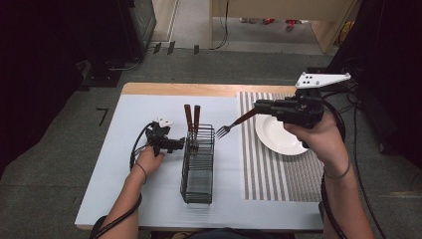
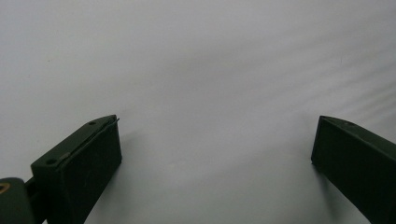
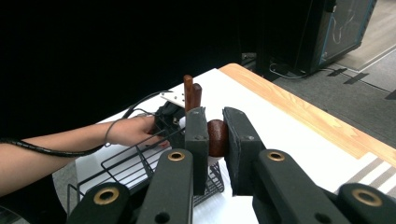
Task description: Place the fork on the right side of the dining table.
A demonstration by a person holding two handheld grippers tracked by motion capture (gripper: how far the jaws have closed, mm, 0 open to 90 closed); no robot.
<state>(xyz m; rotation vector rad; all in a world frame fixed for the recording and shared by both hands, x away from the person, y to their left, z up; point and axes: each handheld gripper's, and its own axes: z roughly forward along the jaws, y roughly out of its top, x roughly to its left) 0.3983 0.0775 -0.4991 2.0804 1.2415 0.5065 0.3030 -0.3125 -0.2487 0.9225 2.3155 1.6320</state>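
while clamped, fork (image 1: 234, 124) (no writing)

The brown wooden handle of the steel fork (image 3: 217, 136) is being pinched between the jaws in the right gripper view, and its tines are being hidden there behind the black right gripper (image 3: 214, 135). The lower ends of the two brown-handled utensils (image 1: 192, 119) are being lost among the wires of the black wire caddy (image 1: 198, 172) in the high view; their kind cannot be told. The near edge of the white round plate (image 1: 274, 133) is being covered by the right hand (image 1: 318, 135). The black left gripper (image 2: 215, 154) is being cut off at the bottom of its own view.
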